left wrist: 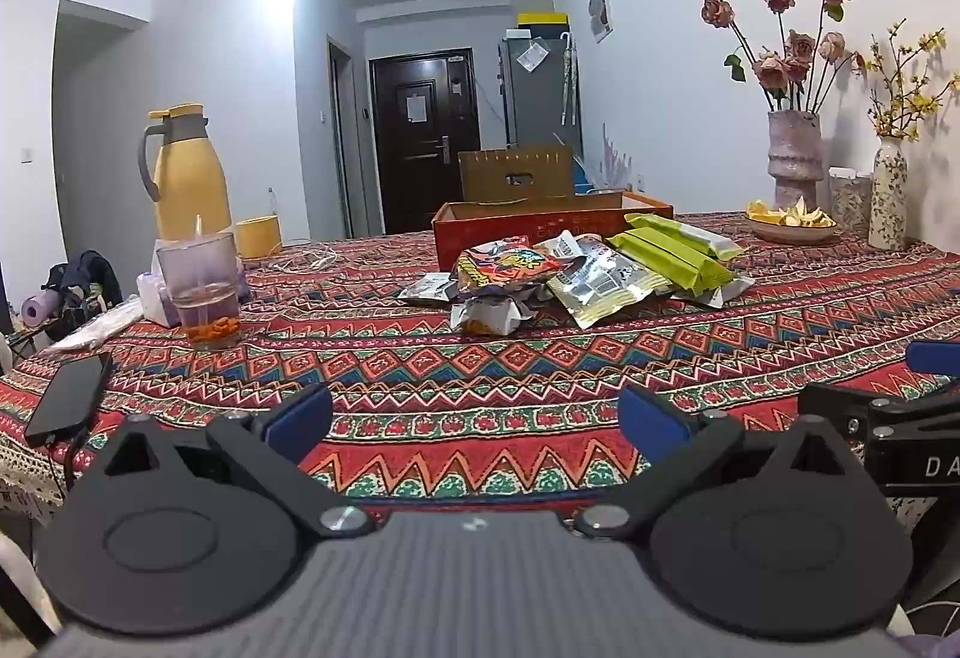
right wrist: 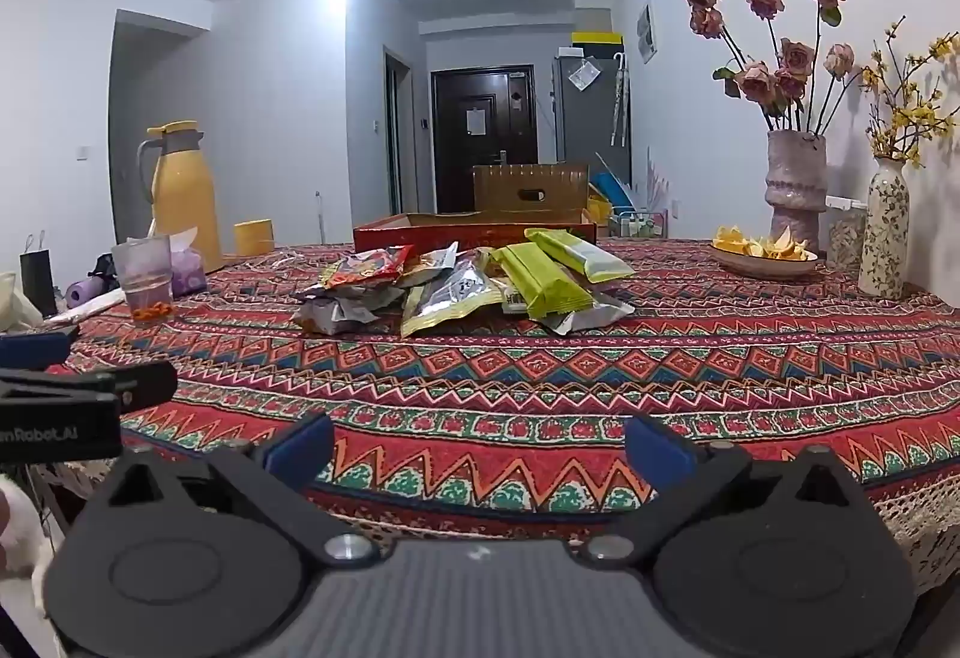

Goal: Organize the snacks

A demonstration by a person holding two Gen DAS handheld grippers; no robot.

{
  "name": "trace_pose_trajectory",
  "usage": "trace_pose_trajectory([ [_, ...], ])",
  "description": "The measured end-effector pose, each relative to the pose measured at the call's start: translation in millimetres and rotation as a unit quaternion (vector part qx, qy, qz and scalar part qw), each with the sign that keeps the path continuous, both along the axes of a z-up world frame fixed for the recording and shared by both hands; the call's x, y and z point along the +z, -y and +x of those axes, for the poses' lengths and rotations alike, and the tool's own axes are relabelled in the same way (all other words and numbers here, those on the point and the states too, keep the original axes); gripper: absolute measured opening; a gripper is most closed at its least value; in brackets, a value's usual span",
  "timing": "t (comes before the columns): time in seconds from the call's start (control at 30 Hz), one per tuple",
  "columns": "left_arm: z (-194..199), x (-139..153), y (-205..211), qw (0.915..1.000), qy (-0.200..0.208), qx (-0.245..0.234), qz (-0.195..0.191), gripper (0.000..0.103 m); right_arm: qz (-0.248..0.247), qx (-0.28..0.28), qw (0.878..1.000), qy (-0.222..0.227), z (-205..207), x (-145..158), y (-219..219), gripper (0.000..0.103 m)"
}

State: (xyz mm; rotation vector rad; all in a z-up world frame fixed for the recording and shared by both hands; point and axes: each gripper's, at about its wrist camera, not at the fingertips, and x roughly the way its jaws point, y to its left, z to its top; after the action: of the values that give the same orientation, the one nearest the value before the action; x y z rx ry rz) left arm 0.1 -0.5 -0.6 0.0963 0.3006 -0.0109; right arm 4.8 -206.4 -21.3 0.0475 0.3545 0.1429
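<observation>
My left gripper (left wrist: 474, 421) stood spread wide with nothing between its blue pads (left wrist: 297, 421), hovering over the near edge of the surface (left wrist: 420, 364). My right gripper (right wrist: 477, 445) was spread just as wide and empty, beside the left one, also at the near edge.

Farther out, toward the middle of the patterned cloth, lay the snacks (left wrist: 576, 268) in a loose overlapping pile: a red bag (left wrist: 510, 262) on the left, silver packets (left wrist: 600, 286) in the middle, green packs (left wrist: 678, 253) on the right. Just behind the pile, touching or nearly so, sat a low red box (left wrist: 480, 232), open at the top.

On the far left stood a glass (left wrist: 204, 292) with a yellow jug (left wrist: 183, 172) behind it, and a phone (left wrist: 69, 397) lay at the near left edge. On the far right were a bowl (left wrist: 789, 226) of yellow peel and two vases (left wrist: 795, 157) of flowers against the wall.
</observation>
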Motion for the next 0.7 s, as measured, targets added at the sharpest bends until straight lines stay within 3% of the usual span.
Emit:
trace_pose_trajectory([
  [0.7,1.7,-1.5,1.1,1.0,-0.003,-0.002,0.006,0.103,-0.006,-0.001,1.0,0.002,2.2,-1.1,-0.7,0.103],
])
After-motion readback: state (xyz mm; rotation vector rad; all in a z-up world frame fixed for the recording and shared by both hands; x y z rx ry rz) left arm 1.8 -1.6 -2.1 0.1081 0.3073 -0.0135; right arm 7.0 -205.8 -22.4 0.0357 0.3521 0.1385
